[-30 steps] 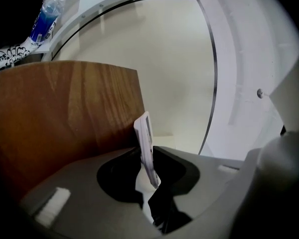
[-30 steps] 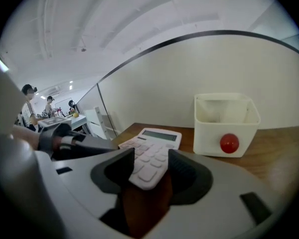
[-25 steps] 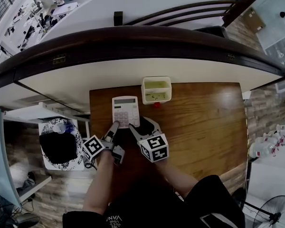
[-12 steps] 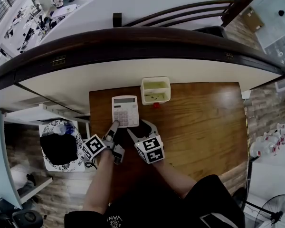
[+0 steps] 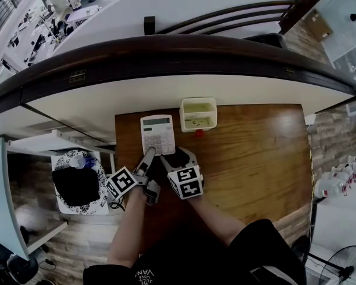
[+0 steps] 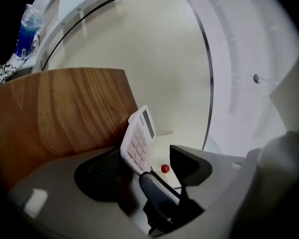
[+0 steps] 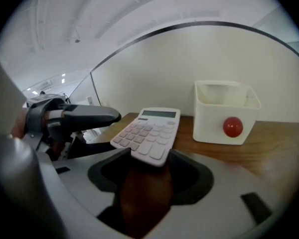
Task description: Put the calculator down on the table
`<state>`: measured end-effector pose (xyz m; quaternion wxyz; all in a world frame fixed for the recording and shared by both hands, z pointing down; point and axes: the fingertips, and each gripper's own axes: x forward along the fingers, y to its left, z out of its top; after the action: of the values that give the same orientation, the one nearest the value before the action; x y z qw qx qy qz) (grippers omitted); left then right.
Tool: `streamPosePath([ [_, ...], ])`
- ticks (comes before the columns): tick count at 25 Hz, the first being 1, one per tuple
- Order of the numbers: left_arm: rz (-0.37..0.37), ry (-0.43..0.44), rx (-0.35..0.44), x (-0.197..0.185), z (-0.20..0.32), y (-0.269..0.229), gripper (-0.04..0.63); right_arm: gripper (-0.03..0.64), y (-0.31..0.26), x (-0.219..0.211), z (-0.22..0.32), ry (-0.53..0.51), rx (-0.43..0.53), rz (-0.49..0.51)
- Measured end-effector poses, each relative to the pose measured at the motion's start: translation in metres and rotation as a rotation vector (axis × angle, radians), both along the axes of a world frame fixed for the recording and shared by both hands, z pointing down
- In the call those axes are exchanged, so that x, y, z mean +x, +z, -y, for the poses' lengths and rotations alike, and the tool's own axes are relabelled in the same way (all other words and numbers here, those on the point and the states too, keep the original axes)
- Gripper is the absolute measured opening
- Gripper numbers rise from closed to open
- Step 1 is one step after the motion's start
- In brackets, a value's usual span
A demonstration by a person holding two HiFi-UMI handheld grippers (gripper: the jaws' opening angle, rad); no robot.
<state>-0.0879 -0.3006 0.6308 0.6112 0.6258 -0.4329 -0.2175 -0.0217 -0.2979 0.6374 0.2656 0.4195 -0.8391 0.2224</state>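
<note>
One calculator (image 5: 158, 134) lies flat on the desk (image 5: 255, 153), beside one white bin (image 5: 198, 101), contents unclear. Two tools straddle its near edge without gripping: left tool (image 5: 148, 155) opening, right tool (image 5: 179, 154) wide open.

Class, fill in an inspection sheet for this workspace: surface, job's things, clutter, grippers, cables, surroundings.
Surface: brown wooden table, grain visible.
Job's things: calculator lies keys up near the table's far left corner.
Clutter: white box right of the calculator, a red ball at its front.
Grippers: left gripper jaws opening, calculator's edge between them, not pressed; right gripper jaws wide apart, calculator's near edge between them.
Cables: nothing seen.
Surroundings: curved white counter with a dark rail beyond the table; blue bottle off to the left.
</note>
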Motion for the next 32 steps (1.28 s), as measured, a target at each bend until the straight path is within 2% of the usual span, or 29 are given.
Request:
streamPosePath([
  [2,0.043,0.038,-0.016,0.003,-0.006,0.001,0.322,0.228,0.002,0.0,0.004,0.019,-0.004,0.002],
  [8,0.139,0.09,0.002,0.004,-0.01,0.001,0.334,0.229,0.003,-0.005,0.01,0.009,0.001,0.007],
  [15,0.328,0.21,0.03,0.007,-0.009,0.003,0.343,0.229,0.003,-0.009,0.011,0.018,-0.002,0.026],
  [20,0.467,0.297,0.017,0.007,-0.008,0.012,0.347,0.229,0.006,-0.01,0.014,0.019,-0.014,0.027],
  [26,0.519,0.341,-0.011,0.009,-0.001,0.013,0.347,0.229,0.01,-0.008,0.018,0.03,-0.045,0.021],
  [32,0.536,0.344,-0.028,0.009,-0.001,0.014,0.347,0.229,0.011,-0.008,0.019,0.018,-0.056,0.012],
])
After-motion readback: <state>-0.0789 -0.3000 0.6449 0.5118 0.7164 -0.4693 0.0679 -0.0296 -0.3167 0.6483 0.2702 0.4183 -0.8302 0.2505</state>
